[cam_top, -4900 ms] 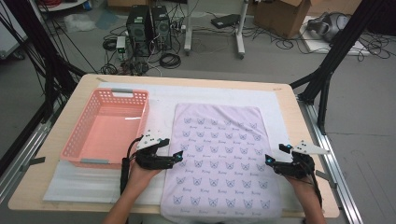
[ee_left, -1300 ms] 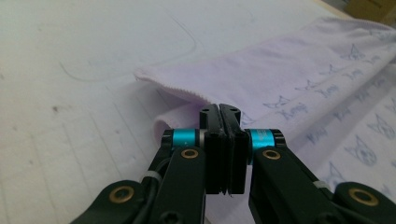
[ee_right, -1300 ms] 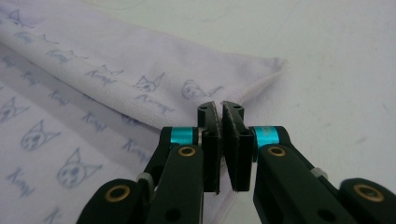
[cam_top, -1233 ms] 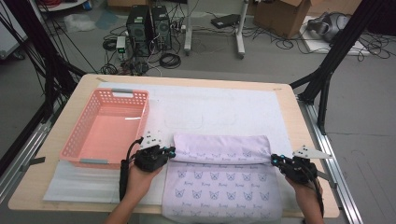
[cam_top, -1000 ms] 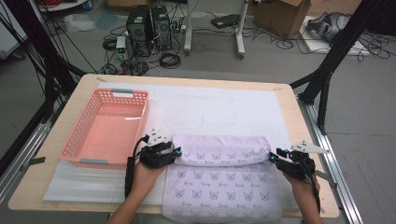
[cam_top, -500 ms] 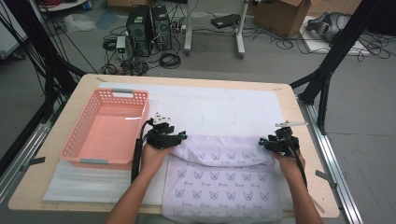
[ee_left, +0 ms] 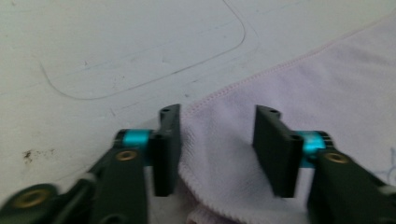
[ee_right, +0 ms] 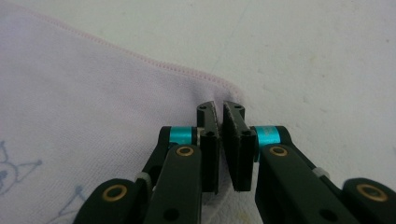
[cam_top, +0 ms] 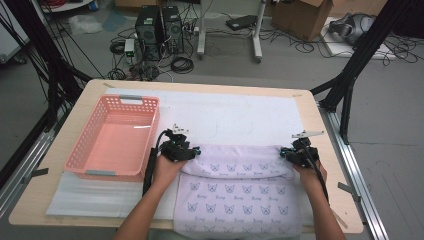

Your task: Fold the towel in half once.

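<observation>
A pale lilac towel (cam_top: 240, 200) printed with small cat faces lies on the white mat, its far part folded toward the person into a thick band (cam_top: 235, 162). My left gripper (cam_top: 192, 151) is at the band's left end. In the left gripper view it (ee_left: 217, 140) is open, with the towel's corner (ee_left: 219, 154) lying between the jaws. My right gripper (cam_top: 286, 154) is at the band's right end. In the right gripper view it (ee_right: 220, 112) is shut on the towel's hemmed corner (ee_right: 93, 93).
A pink plastic basket (cam_top: 100, 173) stands with nothing in it to the left of the towel, close beside my left hand. The white foam mat (cam_top: 240, 110) covers the wooden table (cam_top: 80, 112) beyond the towel. Computer towers, cables and a box are on the floor past the table.
The flat towel was folded, its far edge brought toward the person. Both grippers then moved away from the person with the folded edge. The left gripper's jaws now stand apart.
</observation>
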The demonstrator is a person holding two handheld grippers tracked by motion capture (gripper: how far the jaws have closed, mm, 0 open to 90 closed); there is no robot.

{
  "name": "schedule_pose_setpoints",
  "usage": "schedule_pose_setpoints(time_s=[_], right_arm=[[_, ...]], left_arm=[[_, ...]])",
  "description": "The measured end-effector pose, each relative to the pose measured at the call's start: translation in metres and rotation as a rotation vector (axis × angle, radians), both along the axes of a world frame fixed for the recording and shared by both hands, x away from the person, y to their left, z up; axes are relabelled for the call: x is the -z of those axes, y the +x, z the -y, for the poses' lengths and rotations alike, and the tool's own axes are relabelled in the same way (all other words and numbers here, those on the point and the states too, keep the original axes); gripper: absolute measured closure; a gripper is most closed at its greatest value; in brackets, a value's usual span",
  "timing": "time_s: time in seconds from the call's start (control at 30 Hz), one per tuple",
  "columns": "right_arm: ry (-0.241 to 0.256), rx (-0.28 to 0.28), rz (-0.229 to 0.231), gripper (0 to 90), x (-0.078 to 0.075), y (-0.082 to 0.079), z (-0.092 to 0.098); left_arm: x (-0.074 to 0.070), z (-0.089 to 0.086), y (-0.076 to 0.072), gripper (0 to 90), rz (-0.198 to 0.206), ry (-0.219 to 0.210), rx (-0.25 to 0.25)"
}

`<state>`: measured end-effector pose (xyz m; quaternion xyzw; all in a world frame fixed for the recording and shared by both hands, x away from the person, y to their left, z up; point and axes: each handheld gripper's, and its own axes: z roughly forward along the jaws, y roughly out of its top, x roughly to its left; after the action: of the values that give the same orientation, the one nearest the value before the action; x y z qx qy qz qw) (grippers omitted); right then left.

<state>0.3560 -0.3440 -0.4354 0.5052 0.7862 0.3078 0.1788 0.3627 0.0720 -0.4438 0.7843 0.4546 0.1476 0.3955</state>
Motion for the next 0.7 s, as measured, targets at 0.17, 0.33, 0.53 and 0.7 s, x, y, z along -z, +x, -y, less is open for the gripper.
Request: schedule_pose_setpoints(time_s=[0.17,0.33,0.53,0.7], right_arm=[[0.016,-0.004,0.016,85.4,-0.002,-0.004,0.002],[0.083,-0.008,0.090,85.5,-0.017,-0.017,0.010],[0.147,-0.027,0.175,85.5,-0.033,-0.045,0.020],[0.174,-0.054,0.225,85.3,-0.042,-0.079,0.020]], left_arm=[[-0.002,-0.006,0.000,87.6,-0.012,-0.032,0.010],[-0.016,-0.012,-0.009,87.9,0.060,-0.095,-0.004],[-0.038,-0.019,-0.034,87.8,0.125,-0.177,0.032],[-0.040,-0.031,-0.064,87.4,0.144,-0.231,0.046]])
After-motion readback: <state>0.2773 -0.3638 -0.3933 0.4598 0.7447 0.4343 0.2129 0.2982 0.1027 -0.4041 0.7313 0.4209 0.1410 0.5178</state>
